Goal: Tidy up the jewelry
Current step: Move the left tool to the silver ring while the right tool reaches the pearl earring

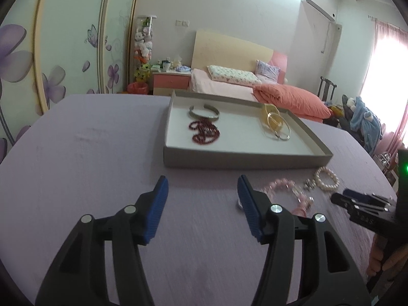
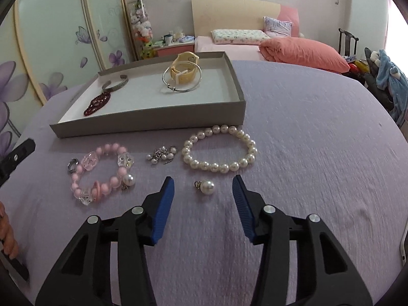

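Both grippers are seen with jaws apart, nothing held. The left gripper is held over bare purple cloth, short of the tray. The right gripper is held low with a loose pearl between its blue fingers, untouched.

In the tray are laid a cuff, a red bead string, a yellow band and a silver hoop over it.

On the cloth before the tray: a pearl bracelet, small charms, a pink bracelet with a ring touching its left side.
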`<state>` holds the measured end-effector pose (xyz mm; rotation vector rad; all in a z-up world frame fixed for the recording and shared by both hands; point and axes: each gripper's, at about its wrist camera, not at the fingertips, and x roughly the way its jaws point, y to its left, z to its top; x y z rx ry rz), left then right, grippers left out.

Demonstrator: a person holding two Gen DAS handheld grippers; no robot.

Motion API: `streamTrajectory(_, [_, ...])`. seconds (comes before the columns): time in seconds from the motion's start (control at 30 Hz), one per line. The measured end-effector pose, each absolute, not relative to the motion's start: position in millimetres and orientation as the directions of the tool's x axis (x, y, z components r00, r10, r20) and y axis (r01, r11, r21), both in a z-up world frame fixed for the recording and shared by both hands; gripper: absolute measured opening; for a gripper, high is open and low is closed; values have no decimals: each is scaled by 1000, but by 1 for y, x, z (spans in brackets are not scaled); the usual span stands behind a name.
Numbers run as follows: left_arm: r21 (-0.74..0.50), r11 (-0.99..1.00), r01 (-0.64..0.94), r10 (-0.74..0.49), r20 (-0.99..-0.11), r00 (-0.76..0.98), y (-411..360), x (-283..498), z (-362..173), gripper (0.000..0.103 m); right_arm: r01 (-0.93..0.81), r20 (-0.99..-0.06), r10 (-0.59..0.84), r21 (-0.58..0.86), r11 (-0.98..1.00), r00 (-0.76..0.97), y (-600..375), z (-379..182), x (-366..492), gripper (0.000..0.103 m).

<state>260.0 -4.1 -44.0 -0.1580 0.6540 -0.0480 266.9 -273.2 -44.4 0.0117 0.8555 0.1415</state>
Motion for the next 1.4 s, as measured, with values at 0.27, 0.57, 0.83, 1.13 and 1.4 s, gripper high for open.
streamTrajectory(0.27, [-158, 987, 17, -113, -626, 772, -12, 257, -50, 56, -109, -779, 112, 57, 992, 617, -276, -50, 273, 32])
streamTrajectory(0.57, [-160, 987, 18, -118, -646, 754, -16, 264, -51, 56, -114, -780, 99, 36, 993, 617, -276, -50, 270, 17])
streamTrajectory(0.83, [-152, 987, 50, -141, -683, 717, -25, 269, -58, 56, -104, -782, 103, 49, 993, 615, -287, -50, 250, 17])
streamTrajectory(1.13, [-118, 989, 95, -151, -746, 649, -44, 285, -72, 52, -97, -780, 125, 82, 992, 613, -296, -50, 238, 17])
streamTrajectory(1.4, [-81, 990, 119, -137, -780, 610, -56, 295, -81, 36, -95, -778, 141, 104, 990, 613, -297, -50, 241, 17])
